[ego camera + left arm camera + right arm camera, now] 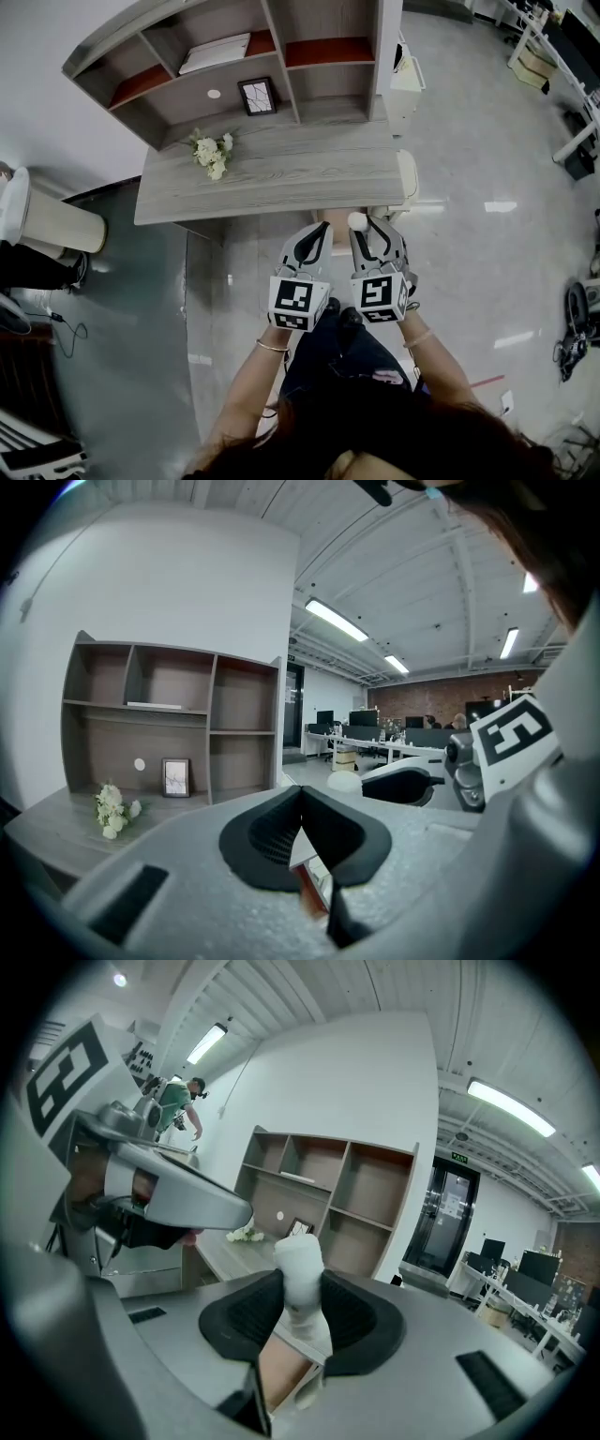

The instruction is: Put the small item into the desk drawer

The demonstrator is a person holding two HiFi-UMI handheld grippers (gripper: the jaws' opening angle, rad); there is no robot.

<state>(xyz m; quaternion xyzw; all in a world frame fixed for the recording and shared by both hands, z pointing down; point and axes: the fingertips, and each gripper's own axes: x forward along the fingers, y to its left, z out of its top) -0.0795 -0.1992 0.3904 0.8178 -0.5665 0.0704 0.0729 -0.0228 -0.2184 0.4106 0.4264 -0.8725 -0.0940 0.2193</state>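
Item, small and white, is pinched upright between the pads of my right gripper, its top poking out past the tips. It's in the air just short of the desk front edge, not on the top. My left gripper is just beside the right one, jaws pressed together with nothing between them. Both point toward the desk. Flowers lie on the desk top at the left. Frame stands at the back, inside the hutch.
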